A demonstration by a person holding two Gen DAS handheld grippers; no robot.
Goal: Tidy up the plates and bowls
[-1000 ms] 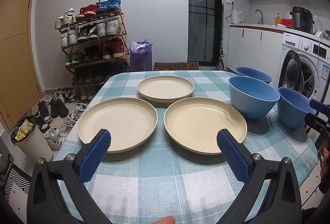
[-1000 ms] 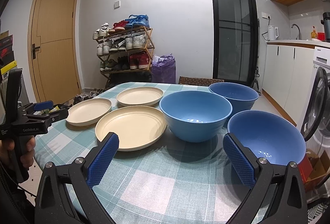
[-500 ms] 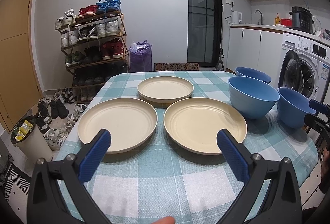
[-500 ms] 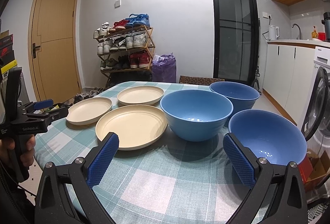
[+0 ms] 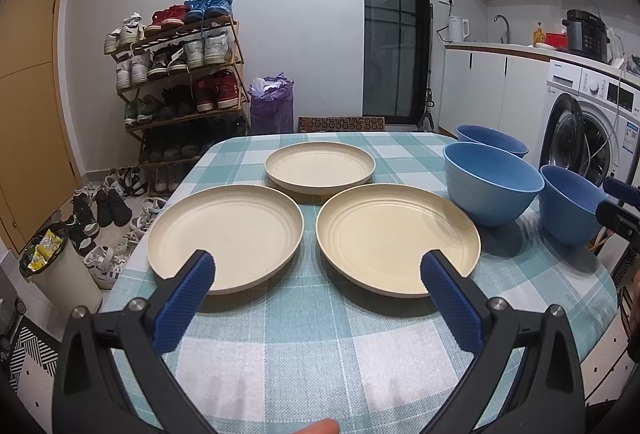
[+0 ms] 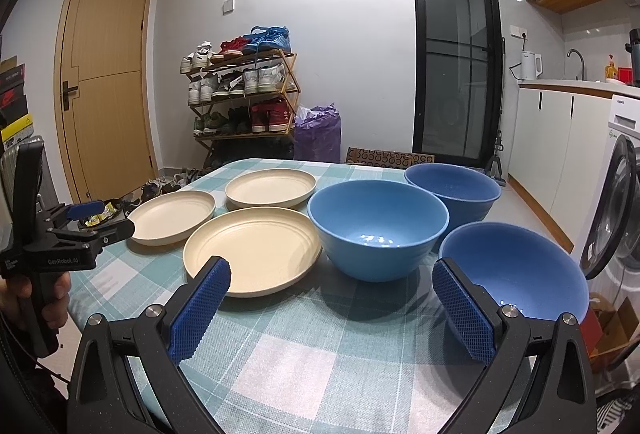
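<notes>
Ahead of each wide-open hand-held gripper, left (image 5: 316,274) and right (image 6: 332,280), lie three plates (image 5: 398,238) beside three bowls (image 6: 378,230).

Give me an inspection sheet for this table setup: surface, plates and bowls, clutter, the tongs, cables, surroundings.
Surface: checked tablecloth covers the table.
Job's things: three cream plates lie flat and unstacked; three blue bowls stand upright, unstacked.
Clutter: nothing seen on the cloth.
Grippers: left tongs open, empty, before the plates; right tongs open, empty, before the bowls.
Cables: wires near the washing machine.
Surroundings: shoe rack, bin, door.
</notes>
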